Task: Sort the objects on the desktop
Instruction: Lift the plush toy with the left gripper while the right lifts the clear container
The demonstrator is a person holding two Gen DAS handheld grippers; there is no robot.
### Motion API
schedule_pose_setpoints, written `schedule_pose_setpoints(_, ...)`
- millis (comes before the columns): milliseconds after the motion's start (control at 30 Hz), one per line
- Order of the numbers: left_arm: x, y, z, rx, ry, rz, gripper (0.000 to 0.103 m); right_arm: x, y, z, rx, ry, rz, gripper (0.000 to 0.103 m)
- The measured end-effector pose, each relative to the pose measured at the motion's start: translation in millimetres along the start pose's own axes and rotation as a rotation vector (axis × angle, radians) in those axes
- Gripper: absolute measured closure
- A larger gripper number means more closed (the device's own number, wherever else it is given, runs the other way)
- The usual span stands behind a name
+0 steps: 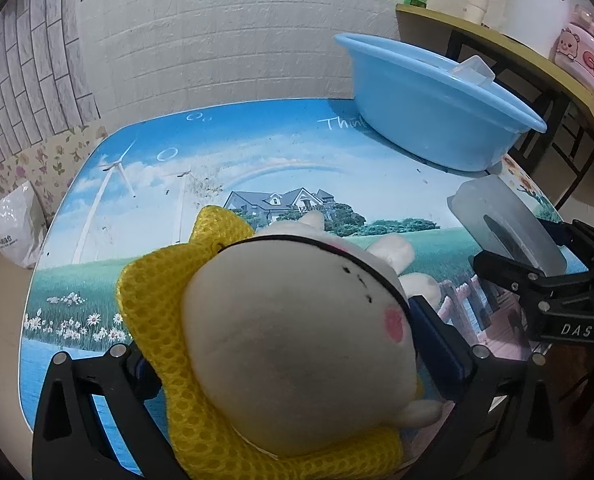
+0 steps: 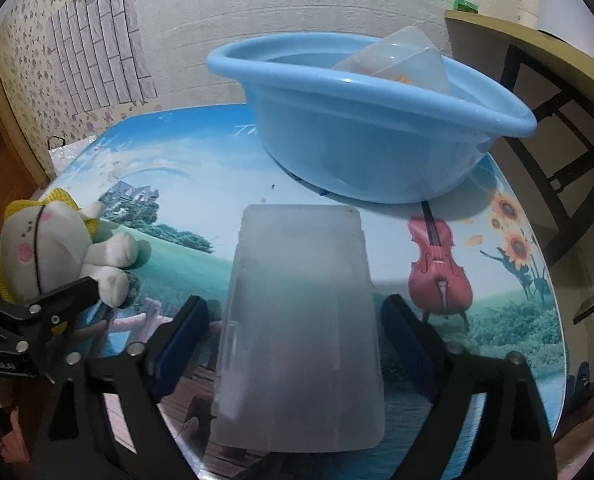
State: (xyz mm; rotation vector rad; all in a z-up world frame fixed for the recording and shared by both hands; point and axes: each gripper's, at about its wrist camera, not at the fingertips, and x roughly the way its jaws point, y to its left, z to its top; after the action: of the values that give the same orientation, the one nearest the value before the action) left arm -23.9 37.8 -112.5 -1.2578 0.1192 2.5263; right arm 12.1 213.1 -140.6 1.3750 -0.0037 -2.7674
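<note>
Everything here is placed relative to the blue basin (image 2: 361,120), which sits at the far side of the picture-printed table (image 1: 257,152).

Far off to the basin's left, on the floor past the table edge, a white plastic bag (image 1: 11,226) with small dark print can be seen – the print is too small to be read. Well to the basin's left and nearer the cameras, the plush toy (image 2: 53,248) is lying on the table: cream body, pink cheeks, yellow mesh hood. The left gripper (image 1: 281,364) is spread wide around its head – the right blue pad (image 1: 437,344) is seen just beside the cheek, the left one is hidden behind the hood, so no squeeze can be made out.

On the tabletop just left of the basin, white script reading "Thin…" is partly covered by the basin's wall.

Right in front of the basin, a frosted translucent box (image 2: 301,320) is resting on the table between the fingers of the right gripper (image 2: 297,332). The jaws are held apart, with a gap showing on both sides of the box. "DAS" can be read on that gripper's black body in the left wrist view.

Inside the basin, a clear plastic container (image 2: 401,60) is leaning against the right rim. To the basin's right, a pink jar (image 1: 581,52) with a cartoon face and letters "CU…" is standing on a side table (image 1: 497,44).
</note>
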Motion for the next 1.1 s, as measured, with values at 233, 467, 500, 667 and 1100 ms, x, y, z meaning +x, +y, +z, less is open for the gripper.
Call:
schedule_pose_setpoints(233, 0.3, -8.7, -3.9, 0.030, -0.026, 0.043, 0.000, 2.7, -6.2, -1.4, 0.031, -0.018, -0.023, 0.000)
schedule_pose_setpoints(467, 0.4, -7.8, -3.9, 0.024, -0.035, 0.044, 0.000, 1.5, -4.5, -3.4, 0.037, -0.042, -0.034, 0.000)
schedule_pose_setpoints(500, 0.2, -7.6, -4.4, 0.021, -0.039, 0.047, 0.000, 1.5, -4.6, -4.1, 0.038, -0.046, -0.035, 0.000)
schedule_pose_setpoints(667, 0.6, -7.8, -5.5, 0.010, -0.055, 0.056, 0.000, 2.4, -3.0, -3.6, 0.037, -0.050, -0.036, 0.000)
schedule_pose_setpoints(1100, 2.2, -10.6, -6.5, -0.024, -0.091, 0.089, 0.000, 1.8, -2.5, -8.7, 0.013, -0.103, -0.027, 0.000)
